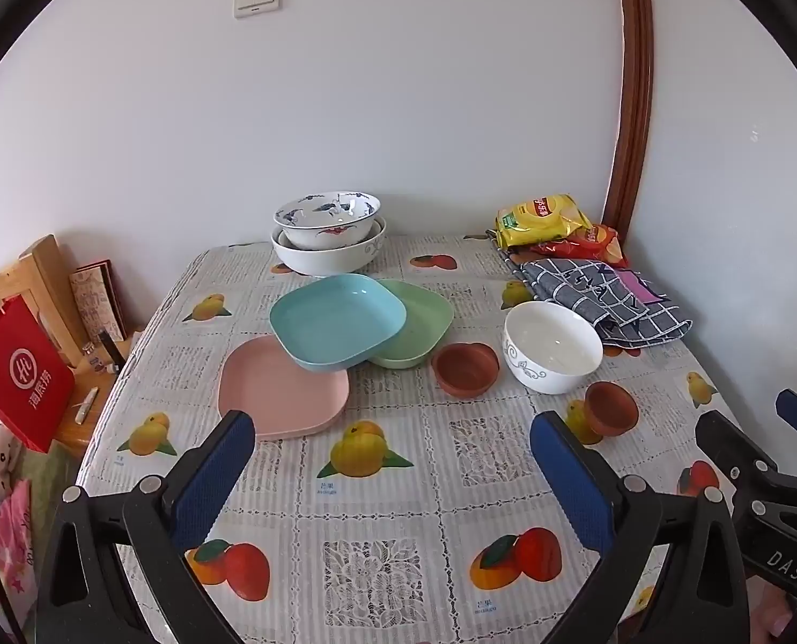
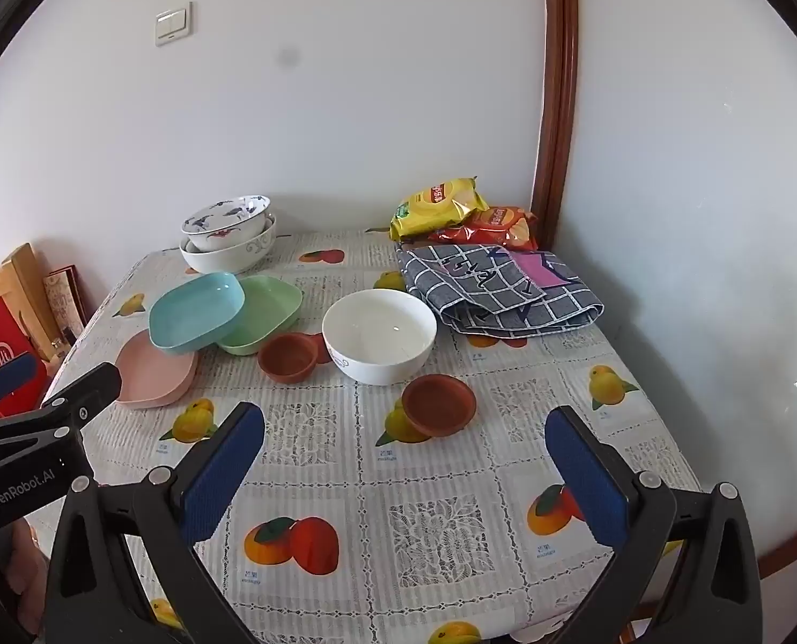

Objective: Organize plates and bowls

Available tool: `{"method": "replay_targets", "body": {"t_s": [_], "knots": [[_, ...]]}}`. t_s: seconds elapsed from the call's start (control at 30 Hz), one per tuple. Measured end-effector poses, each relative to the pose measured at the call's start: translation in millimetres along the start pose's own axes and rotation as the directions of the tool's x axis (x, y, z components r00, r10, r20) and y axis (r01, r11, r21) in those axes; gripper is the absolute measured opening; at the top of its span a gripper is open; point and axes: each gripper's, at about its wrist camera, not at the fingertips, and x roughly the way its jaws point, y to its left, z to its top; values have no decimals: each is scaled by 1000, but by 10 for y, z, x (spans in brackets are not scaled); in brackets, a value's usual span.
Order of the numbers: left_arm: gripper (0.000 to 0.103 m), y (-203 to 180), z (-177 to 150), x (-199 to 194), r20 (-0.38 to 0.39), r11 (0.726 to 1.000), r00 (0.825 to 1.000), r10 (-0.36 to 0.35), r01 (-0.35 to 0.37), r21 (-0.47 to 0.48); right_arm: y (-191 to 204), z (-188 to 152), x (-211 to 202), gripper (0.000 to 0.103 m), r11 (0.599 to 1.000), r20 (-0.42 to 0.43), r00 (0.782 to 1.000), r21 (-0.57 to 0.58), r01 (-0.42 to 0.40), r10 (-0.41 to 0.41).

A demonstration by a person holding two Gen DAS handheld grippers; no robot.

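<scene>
On the fruit-print table [image 1: 388, 553] lie a pink plate [image 1: 283, 392], a blue plate [image 1: 337, 322] tilted across it and a green plate [image 1: 425, 322]. Two small brown bowls [image 1: 465, 367] [image 1: 610, 408] flank a white bowl [image 1: 551, 346]. A patterned bowl [image 1: 326, 217] is nested in a larger white bowl [image 1: 329, 255] at the back. My left gripper [image 1: 393, 445] hovers open over the near table. My right gripper [image 2: 406, 445] is open too, just short of the nearer brown bowl [image 2: 438, 397]; the white bowl [image 2: 379, 335] sits behind it.
Snack bags [image 1: 543, 217] and a folded checked cloth [image 1: 602, 295] fill the back right corner by the wall. A red bag [image 1: 20, 375] and wooden furniture [image 1: 39, 279] stand off the table's left edge. The right gripper's body [image 1: 768, 488] shows at the left view's right edge.
</scene>
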Motion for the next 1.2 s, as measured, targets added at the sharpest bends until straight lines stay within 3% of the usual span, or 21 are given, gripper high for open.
{"method": "replay_targets", "body": {"t_s": [0.53,1.2], "knots": [[103,21,35,3,-41,1000,999,-19,18,-12,-46,-16,-13,103,1000,-5,1000,2,-1,1],[103,16,16,-15,-36,1000,999,-15,15,-19,2,-49,-58,103,1000,-6,1000,10,-7,7]]}}
